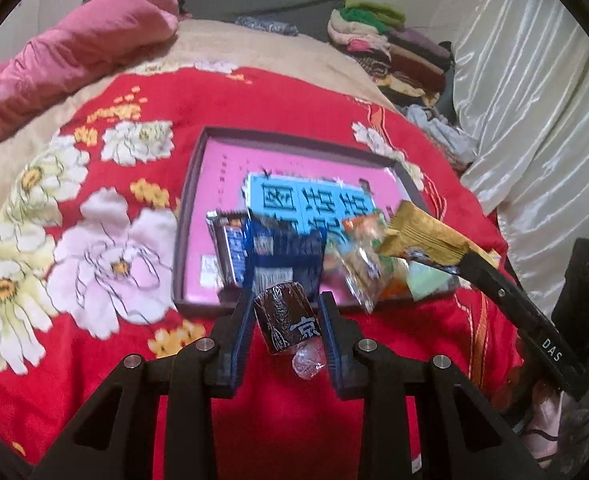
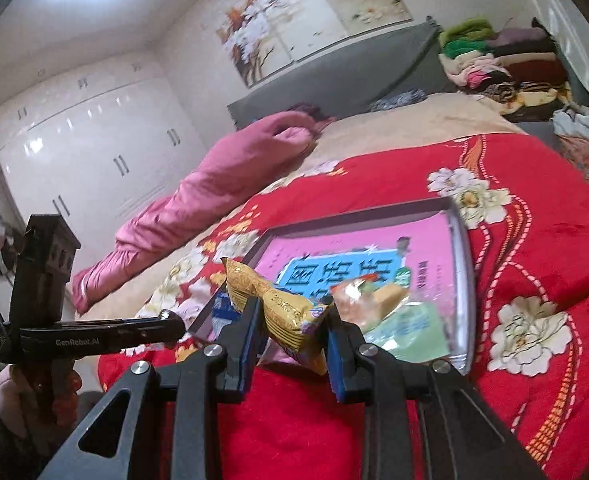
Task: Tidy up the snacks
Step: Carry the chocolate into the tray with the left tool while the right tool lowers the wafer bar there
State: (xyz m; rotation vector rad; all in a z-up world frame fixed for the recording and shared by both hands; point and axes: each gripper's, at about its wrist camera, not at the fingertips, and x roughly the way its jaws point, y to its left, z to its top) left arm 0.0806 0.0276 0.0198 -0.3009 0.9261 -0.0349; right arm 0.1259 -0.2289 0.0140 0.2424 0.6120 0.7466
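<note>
My left gripper point(image 1: 287, 304) is shut on a dark brown wrapped candy point(image 1: 284, 316), held above the red bedspread just in front of the shallow box point(image 1: 198, 160). The box has a pink floor with a blue label and holds a blue packet point(image 1: 284, 248), a dark-blue bar point(image 1: 230, 248), an orange-green packet point(image 1: 364, 256) and a pale green one point(image 1: 430, 280). My right gripper point(image 2: 294, 312) is shut on a yellow snack packet point(image 2: 274, 304), lifted over the box's near edge point(image 2: 462, 280); in the left wrist view the same packet point(image 1: 426, 236) hangs over the box's right corner.
The box lies on a red flowered bedspread point(image 1: 294, 100). A pink quilt point(image 1: 74, 52) runs along the left side, folded clothes point(image 1: 394, 48) are stacked at the far right by a white curtain point(image 1: 534, 100). White wardrobes point(image 2: 94, 140) stand beyond the bed.
</note>
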